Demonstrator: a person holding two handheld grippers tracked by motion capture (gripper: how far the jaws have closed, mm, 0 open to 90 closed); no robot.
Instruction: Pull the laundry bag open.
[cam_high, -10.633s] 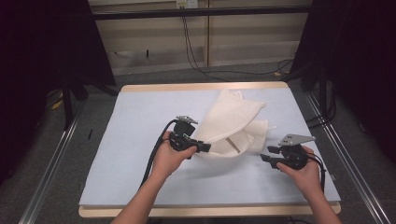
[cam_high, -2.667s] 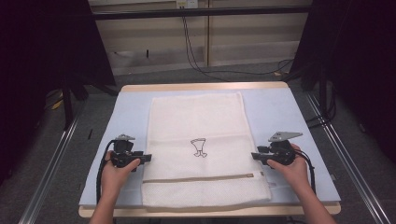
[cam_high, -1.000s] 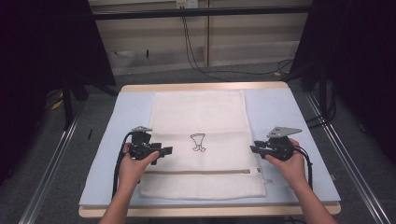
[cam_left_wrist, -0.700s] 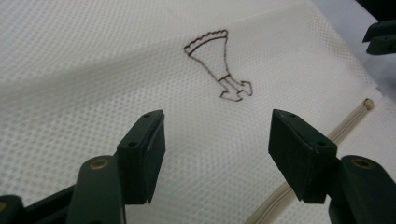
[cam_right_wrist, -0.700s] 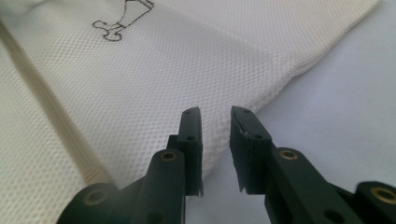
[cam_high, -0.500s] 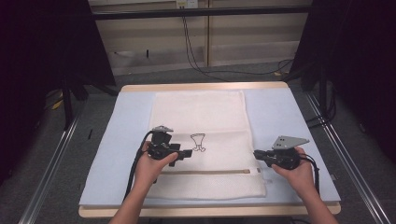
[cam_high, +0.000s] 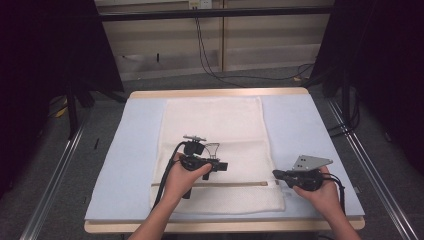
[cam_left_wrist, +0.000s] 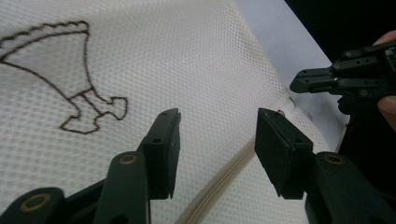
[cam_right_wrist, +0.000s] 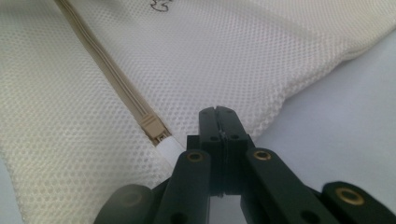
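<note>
Lying flat on the pale blue table cover, a white mesh laundry bag fills the middle of the table in the high view, with a beige zipper running across it near the person's side. The left gripper is held above the middle of the bag, just beside a small brown embroidered mark, and the right gripper is at the bag's right edge, where the zipper ends. In the left gripper view, the left gripper has its jaws wide apart with nothing between them; below them are the mesh, the brown mark and the zipper. Farther off in this view, the right gripper shows at the bag's corner with its jaws together. In the right gripper view, the right gripper has its jaws pressed fully together, and nothing can be seen held between them. Its tips are just beside the zipper slider and its white pull tab, above the edge of the mesh bag; whether they touch the fabric I cannot tell.
</note>
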